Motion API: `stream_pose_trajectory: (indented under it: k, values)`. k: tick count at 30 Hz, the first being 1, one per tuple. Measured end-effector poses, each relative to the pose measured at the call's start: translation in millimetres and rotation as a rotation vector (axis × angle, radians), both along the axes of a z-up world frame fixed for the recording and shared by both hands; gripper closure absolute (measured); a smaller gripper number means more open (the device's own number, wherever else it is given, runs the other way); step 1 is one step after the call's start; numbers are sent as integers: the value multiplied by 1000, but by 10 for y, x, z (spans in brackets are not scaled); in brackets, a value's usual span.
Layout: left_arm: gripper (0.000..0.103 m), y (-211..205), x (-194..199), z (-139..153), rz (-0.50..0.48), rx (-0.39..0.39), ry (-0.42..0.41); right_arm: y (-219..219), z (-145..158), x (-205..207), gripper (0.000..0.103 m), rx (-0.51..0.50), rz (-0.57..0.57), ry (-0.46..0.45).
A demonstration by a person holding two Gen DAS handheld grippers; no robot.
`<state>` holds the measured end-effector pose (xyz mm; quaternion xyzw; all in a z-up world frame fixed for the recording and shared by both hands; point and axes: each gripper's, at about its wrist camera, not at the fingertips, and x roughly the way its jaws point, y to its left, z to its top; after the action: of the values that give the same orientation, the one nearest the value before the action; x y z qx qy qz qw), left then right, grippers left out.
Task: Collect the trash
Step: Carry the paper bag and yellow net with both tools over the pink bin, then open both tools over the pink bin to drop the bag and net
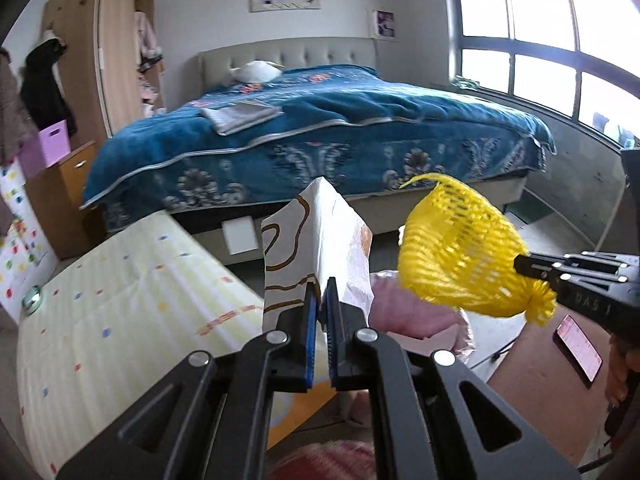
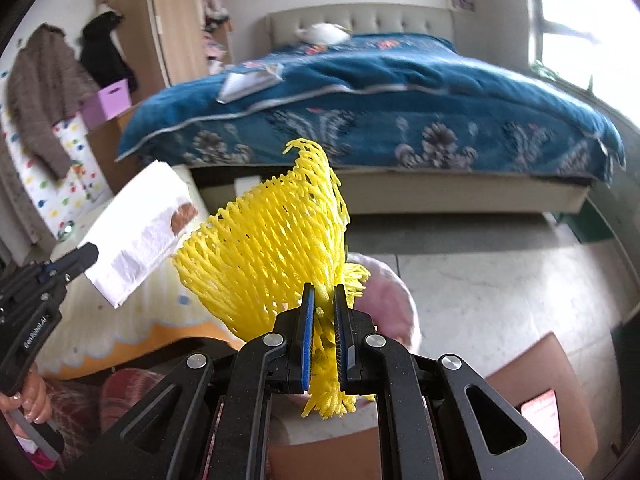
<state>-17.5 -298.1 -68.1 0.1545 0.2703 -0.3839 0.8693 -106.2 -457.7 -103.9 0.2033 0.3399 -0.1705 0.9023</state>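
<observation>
Now your left gripper (image 1: 320, 292) has its fingers clamped on the bottom edge of a paper wrapper (image 1: 308, 240), which stands up above them. Your right gripper (image 2: 323, 300) is pinched tight on the gathered end of a yellow foam net (image 2: 272, 248); the net fans out up and left, beside the wrapper, near the bed (image 1: 320, 120).

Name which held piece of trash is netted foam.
The yellow foam fruit net in the right gripper; the left gripper holds a flat white paper wrapper.
</observation>
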Motion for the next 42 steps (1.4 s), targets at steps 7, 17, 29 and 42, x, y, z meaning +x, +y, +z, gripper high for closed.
stream_pose_trajectory:
  k: [7, 17, 29, 42]
  values:
    - [100, -414, 30, -48, -56, -3, 19, -330, -321, -46, 93, 37, -21, 30]
    - [41, -689, 181, -346, -62, 67, 95, -534, -640, 156, 58, 82, -49, 81]
    - [35, -150, 279, -293, 53, 87, 111, -448, -573, 36, 47, 98, -32, 74]
    - [7, 826, 149, 304, 223, 6, 87, 199, 153, 151, 12, 46, 60, 25]
